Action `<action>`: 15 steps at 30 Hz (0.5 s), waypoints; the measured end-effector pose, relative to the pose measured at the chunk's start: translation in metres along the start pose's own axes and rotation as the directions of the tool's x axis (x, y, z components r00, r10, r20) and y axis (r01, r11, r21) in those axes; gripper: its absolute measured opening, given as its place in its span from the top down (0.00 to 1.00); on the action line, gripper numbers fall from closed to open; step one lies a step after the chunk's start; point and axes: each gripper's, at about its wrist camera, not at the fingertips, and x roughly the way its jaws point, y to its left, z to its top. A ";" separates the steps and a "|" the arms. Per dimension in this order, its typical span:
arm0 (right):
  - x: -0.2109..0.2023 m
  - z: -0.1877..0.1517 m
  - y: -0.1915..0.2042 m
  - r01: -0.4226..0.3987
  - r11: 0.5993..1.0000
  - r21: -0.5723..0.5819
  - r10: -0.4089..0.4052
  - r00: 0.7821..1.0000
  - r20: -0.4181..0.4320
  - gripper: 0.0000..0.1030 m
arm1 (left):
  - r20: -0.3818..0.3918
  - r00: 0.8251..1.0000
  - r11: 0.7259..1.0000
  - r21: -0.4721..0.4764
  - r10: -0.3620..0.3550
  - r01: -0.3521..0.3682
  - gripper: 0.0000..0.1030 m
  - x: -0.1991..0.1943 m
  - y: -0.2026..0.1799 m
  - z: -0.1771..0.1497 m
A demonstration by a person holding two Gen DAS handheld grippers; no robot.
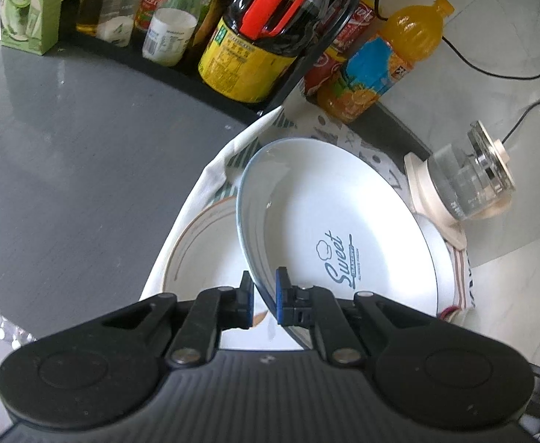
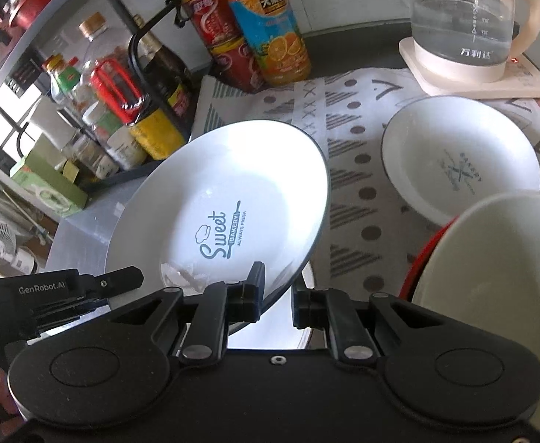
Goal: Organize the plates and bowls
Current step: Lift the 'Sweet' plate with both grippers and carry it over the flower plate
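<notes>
Left tool pinches the near rim of the Sweet plate, tilted above a gold-rimmed plate on the cloth. Right tool straddles the same rim; grip unclear. Stacking barely begun, I judge: second printed plate and bowl remain separate.

Right hand-held gripper straddles the near rim of the tilted "Sweet Bakery" plate, w/ a gap at the right pad. Left hand-held gripper (far left) reaches its edge. Second plate lies flat on patterned cloth; pale bowl near right.
</notes>
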 end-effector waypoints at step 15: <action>-0.010 -0.030 0.008 0.021 0.999 -0.048 -0.022 1.000 -0.021 0.87 | -0.039 0.999 1.000 0.023 0.006 -0.005 0.91 -0.011 0.012 -0.022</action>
